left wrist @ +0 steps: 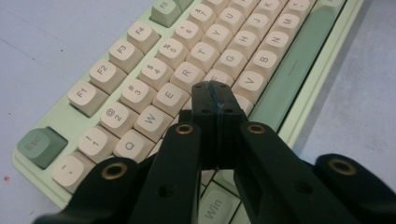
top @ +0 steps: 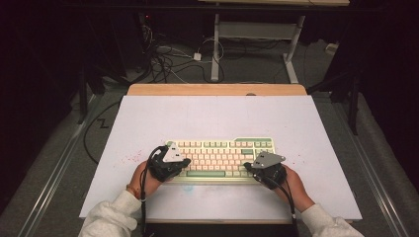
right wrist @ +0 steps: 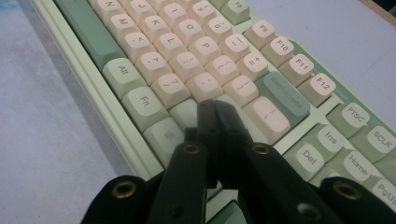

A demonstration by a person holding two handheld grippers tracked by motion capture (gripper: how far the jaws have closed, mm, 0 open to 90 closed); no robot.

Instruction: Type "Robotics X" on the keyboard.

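Both grippers, left gripper point(top: 184, 163) and right gripper point(top: 248, 168), jaws pressed together and empty, poise over the keyboard point(top: 222, 157) lying mid-bench point(top: 217, 113); progress cannot be judged.

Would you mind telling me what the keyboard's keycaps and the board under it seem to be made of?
Keycaps: probably moulded plastic, matte cream and green, printed legends, soft sheen. Board: a pale, flat, matte sheet, lightly stained; likely painted or laminated, though the core material is unclear.
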